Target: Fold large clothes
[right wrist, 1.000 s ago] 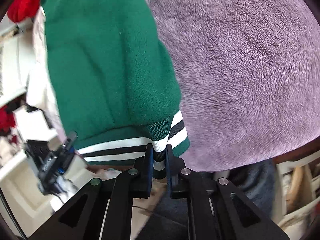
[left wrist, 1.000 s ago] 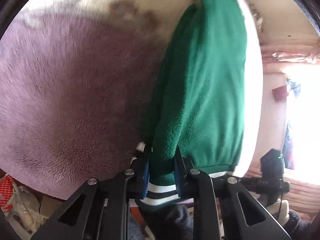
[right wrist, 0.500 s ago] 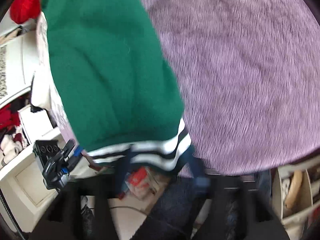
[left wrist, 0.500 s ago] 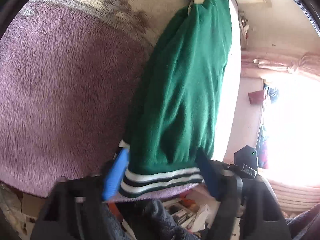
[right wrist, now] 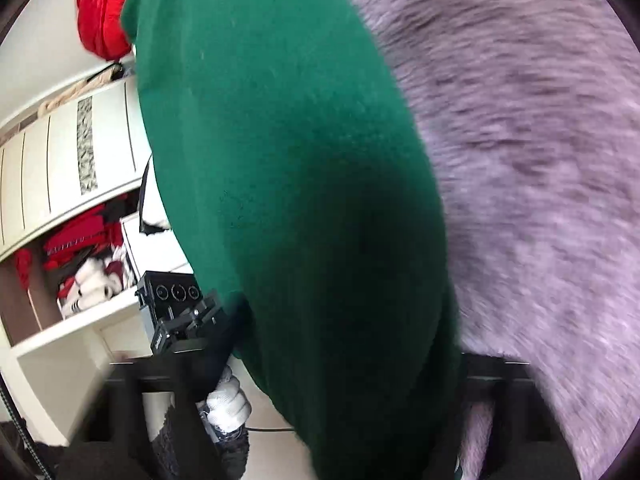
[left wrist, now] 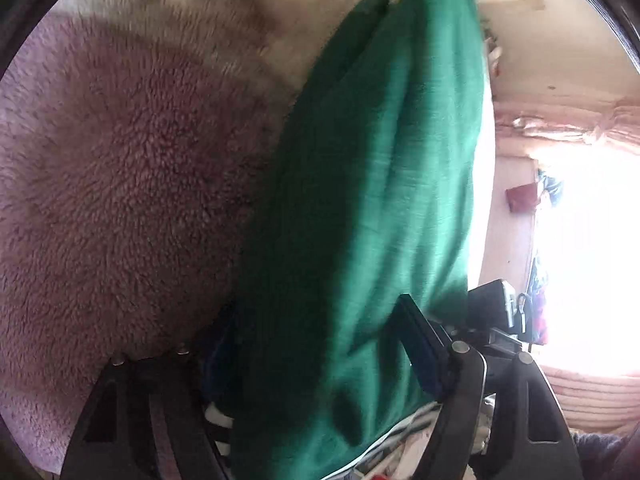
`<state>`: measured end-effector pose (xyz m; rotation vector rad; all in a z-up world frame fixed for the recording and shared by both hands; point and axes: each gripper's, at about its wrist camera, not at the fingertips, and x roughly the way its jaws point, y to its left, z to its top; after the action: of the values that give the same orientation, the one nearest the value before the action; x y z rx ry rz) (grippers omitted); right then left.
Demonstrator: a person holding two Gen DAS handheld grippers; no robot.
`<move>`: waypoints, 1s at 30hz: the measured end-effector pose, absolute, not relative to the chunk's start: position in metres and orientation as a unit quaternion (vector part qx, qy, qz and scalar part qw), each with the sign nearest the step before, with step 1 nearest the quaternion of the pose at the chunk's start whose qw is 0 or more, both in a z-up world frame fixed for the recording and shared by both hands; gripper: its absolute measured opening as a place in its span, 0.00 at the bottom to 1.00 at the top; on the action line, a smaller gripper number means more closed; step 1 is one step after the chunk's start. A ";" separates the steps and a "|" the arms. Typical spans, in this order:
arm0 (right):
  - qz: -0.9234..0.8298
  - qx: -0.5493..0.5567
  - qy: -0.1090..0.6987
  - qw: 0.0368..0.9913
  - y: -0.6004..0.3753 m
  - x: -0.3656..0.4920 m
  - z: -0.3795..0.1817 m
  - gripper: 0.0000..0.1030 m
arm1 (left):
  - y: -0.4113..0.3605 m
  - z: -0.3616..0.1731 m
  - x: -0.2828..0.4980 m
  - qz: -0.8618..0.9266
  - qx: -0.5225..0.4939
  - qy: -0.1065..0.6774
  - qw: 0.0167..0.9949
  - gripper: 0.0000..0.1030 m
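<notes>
Blanket [left wrist: 120, 184]: purple-grey plush covering a bed; fills the left of the left wrist view and the right of the right wrist view [right wrist: 540, 160]. Soft, deep pile; likely to drag on cloth slid over it.

Garment [left wrist: 380, 184]: large green fleece top, lying lengthwise along the blanket's edge, running from near to far; also fills the middle of the right wrist view [right wrist: 288, 168]. A white-and-dark striped hem band [left wrist: 384, 446] sits at the near end. Judged light, thick, limp, not slippery, not fragile; it will sag and bunch if lifted at one point. Best taken at the ribbed hem corners or at doubled layers, both sides together.

Left tool [left wrist: 320, 364]: jaws apart and just been closing, near end of the garment between them. The right finger [left wrist: 424, 352] lies against the fleece; the left one is dark and blurred, so a firm pinch is not shown.

Right tool [right wrist: 340, 364]: badly blurred; jaws just been closing, with green fleece between them. Whether the pads press cannot be told.

Surroundings: white shelves [right wrist: 72, 168] at left holding red and white clothes [right wrist: 84, 256]; red bundle [right wrist: 102, 12] far left; gloved hand [right wrist: 224, 404] on the other tool's grip. Nothing lies on the garment; the bed's edge beside it is the main hazard for slipping off.
</notes>
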<state>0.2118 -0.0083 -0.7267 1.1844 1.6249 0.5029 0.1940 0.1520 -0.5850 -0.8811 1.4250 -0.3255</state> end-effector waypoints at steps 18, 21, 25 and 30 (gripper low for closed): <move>0.211 0.520 0.707 0.431 0.019 0.131 -0.583 0.17 | 0.150 -0.433 0.147 -0.159 -0.423 0.605 0.655 0.15; 0.236 0.517 0.680 0.463 0.010 0.173 -0.556 0.17 | 0.135 -0.400 0.209 -0.191 -0.395 0.572 0.693 0.15; 0.250 0.511 0.649 0.506 -0.002 0.266 -0.532 0.17 | 0.136 -0.390 0.291 -0.212 -0.372 0.545 0.721 0.15; 0.234 0.523 0.631 0.523 -0.022 0.386 -0.550 0.17 | 0.128 -0.422 0.398 -0.213 -0.344 0.541 0.737 0.15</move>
<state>0.3862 -0.0220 -0.5497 1.2509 1.5106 0.5601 0.3983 0.1280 -0.4221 -0.7553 1.1875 -0.4672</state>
